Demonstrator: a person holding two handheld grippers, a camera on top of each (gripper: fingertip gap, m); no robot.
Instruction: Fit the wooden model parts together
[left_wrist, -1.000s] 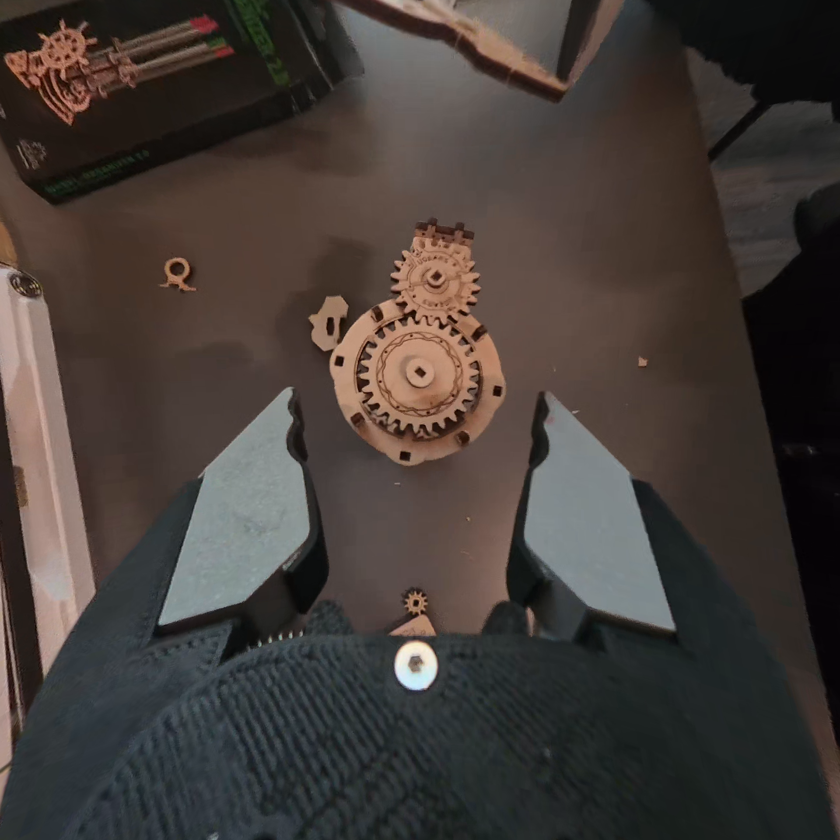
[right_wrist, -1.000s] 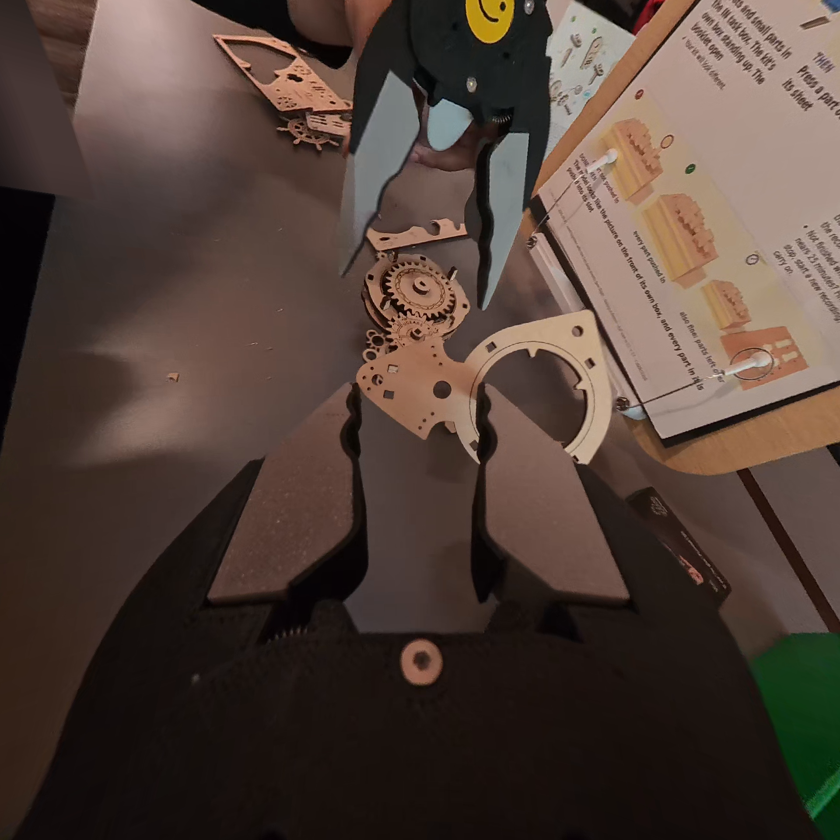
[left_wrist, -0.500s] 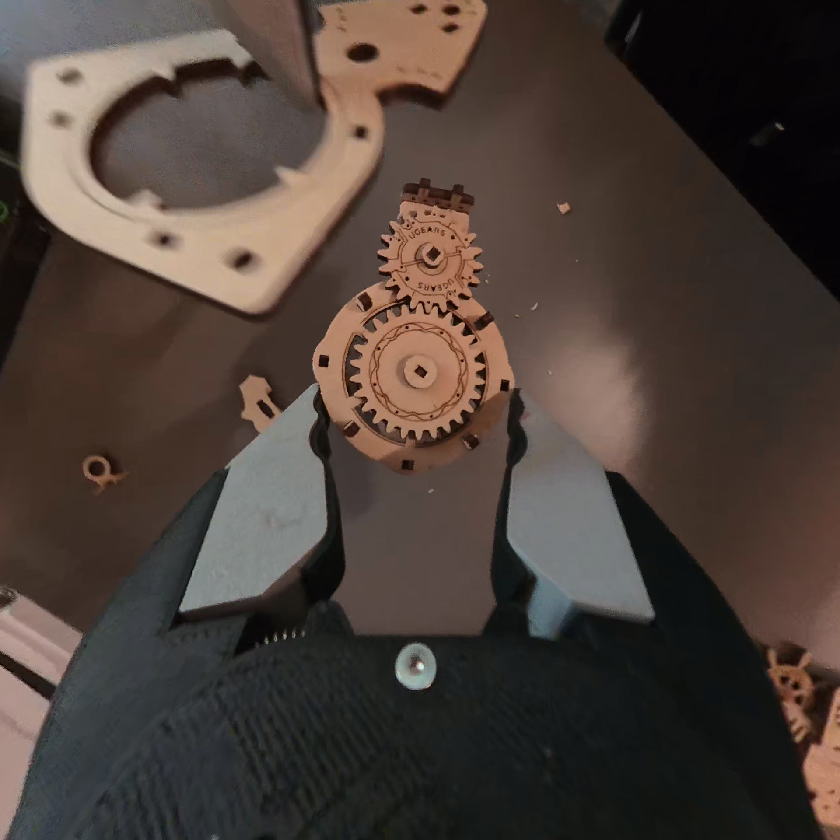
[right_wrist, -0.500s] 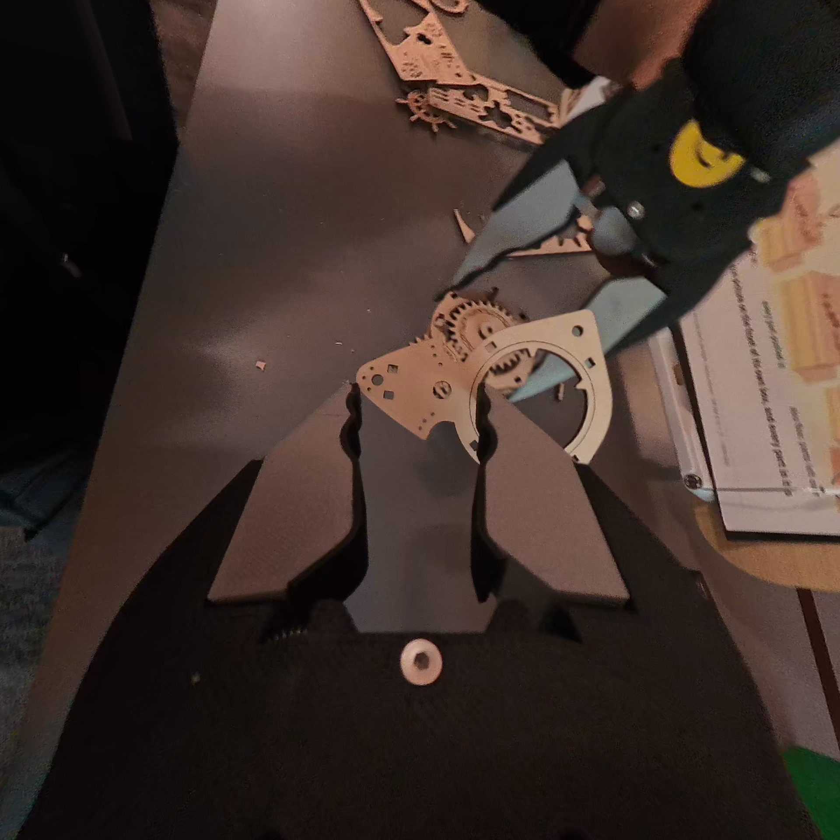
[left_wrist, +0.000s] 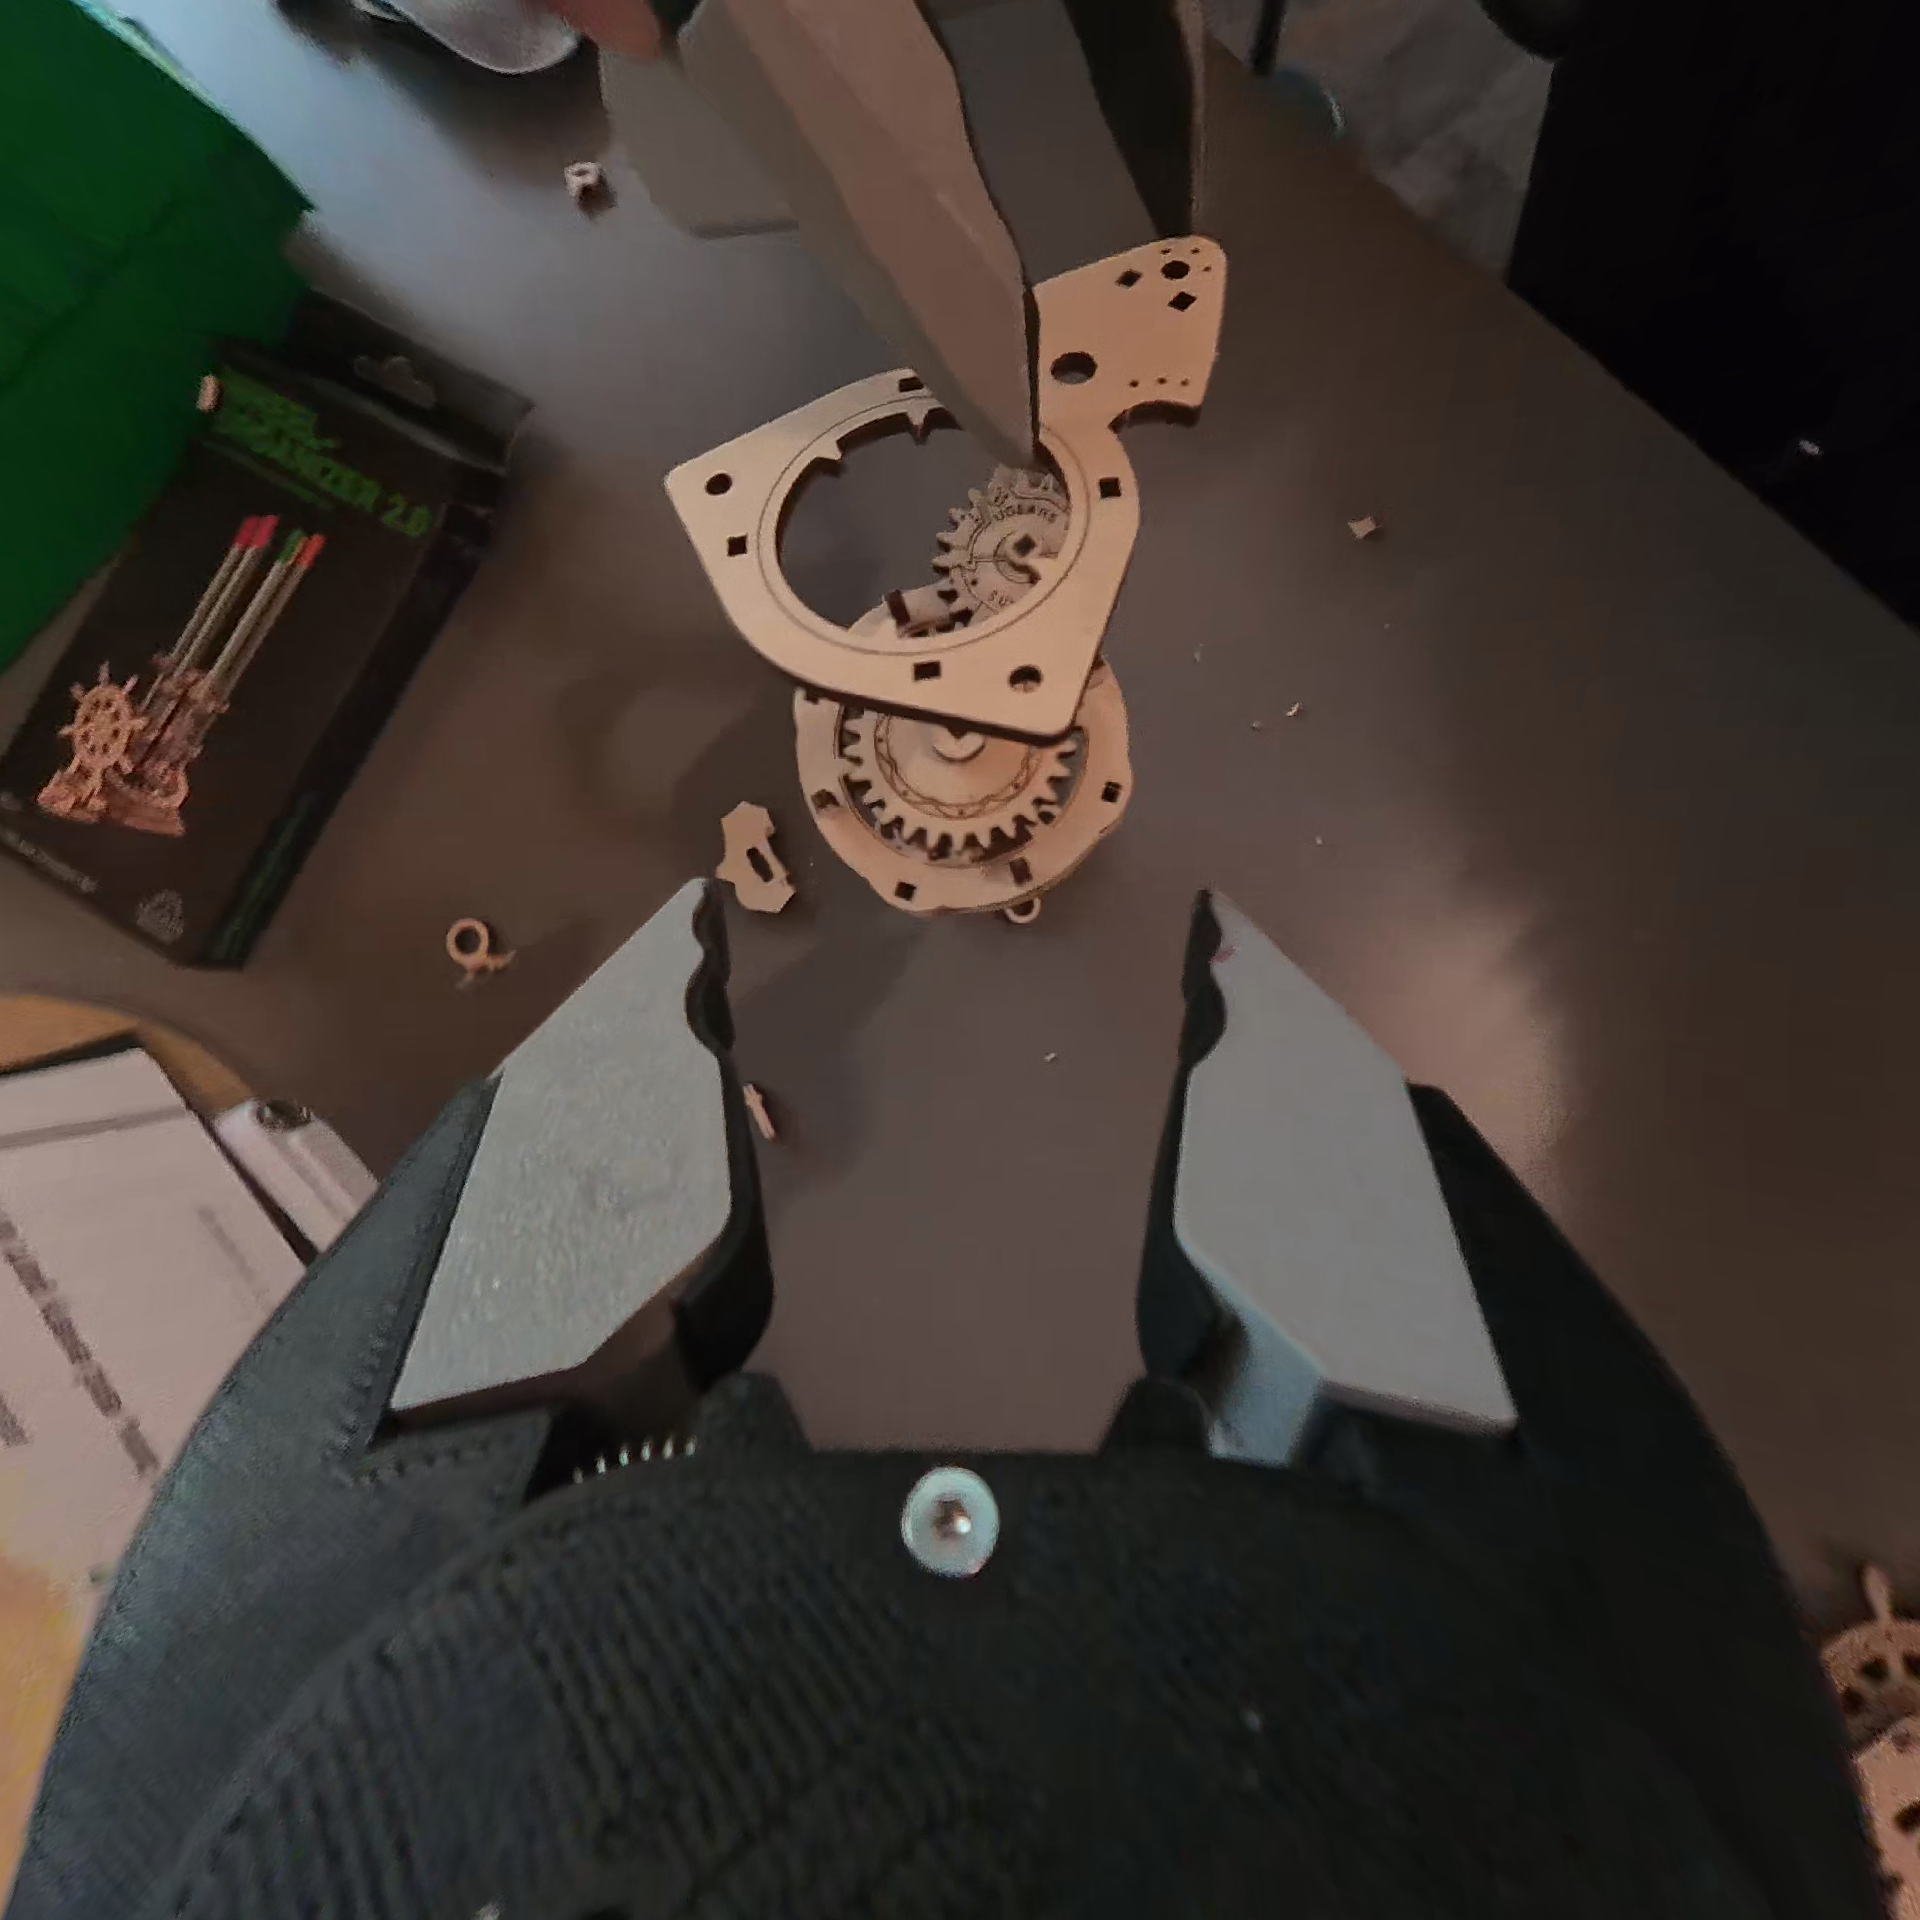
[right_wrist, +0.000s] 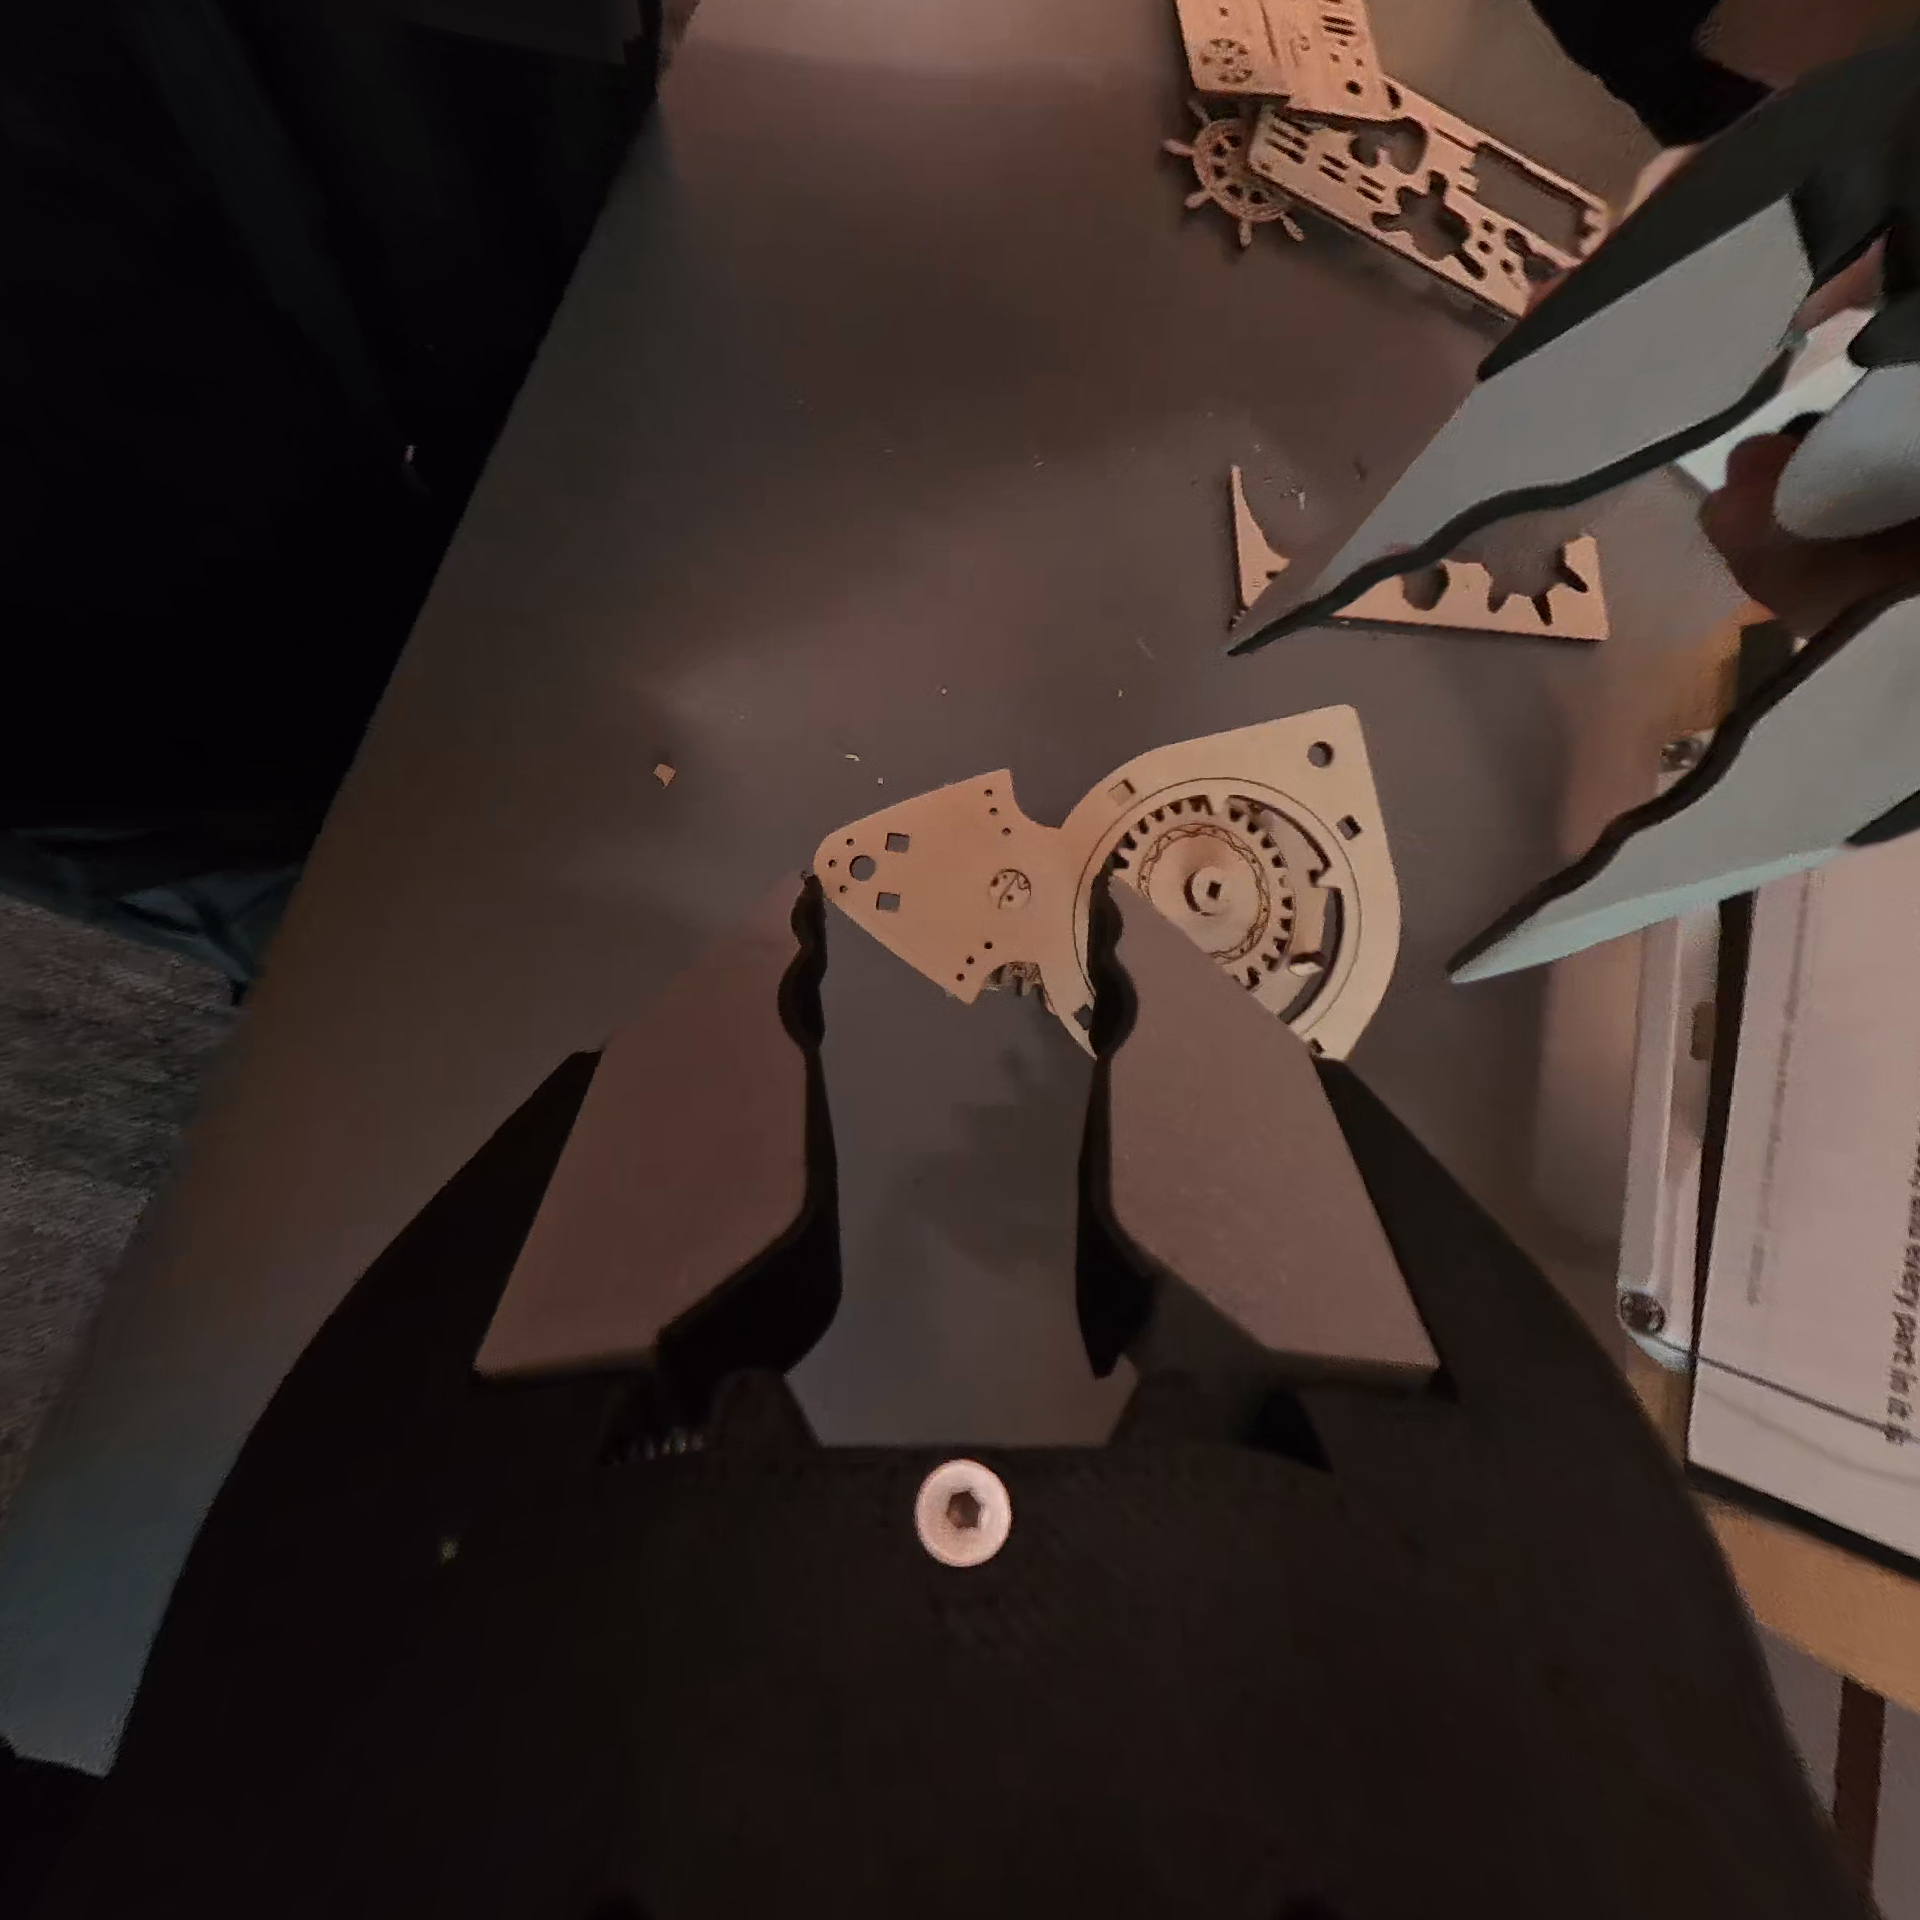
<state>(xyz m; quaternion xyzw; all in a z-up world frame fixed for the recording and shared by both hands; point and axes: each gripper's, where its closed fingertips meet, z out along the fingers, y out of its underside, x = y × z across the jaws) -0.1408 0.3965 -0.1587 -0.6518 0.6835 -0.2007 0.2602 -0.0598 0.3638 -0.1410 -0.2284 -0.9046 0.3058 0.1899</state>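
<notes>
A wooden gear assembly (left_wrist: 961, 821), a large and a small gear on a round base, lies on the dark table. My right gripper (right_wrist: 956, 894) is shut on a flat wooden cover plate (right_wrist: 935, 862) with a ring opening. It holds the plate tilted over the gears (left_wrist: 904, 582). In the right wrist view the large gear (right_wrist: 1205, 883) shows through the ring. My left gripper (left_wrist: 956, 914) is open and empty, just short of the assembly. It also shows in the right wrist view (right_wrist: 1345, 810), at the upper right.
A black product box (left_wrist: 239, 644) and a green object (left_wrist: 104, 260) lie at the left. An instruction booklet (right_wrist: 1818, 1195) lies on a wooden board. Wooden sheet offcuts (right_wrist: 1382, 156), a triangular offcut (right_wrist: 1455, 603) and small loose pieces (left_wrist: 758, 862) (left_wrist: 473, 951) lie on the table.
My left gripper closed around the gear assembly, then let go, opened and drew back. My right gripper brought the cover plate over the gears.
</notes>
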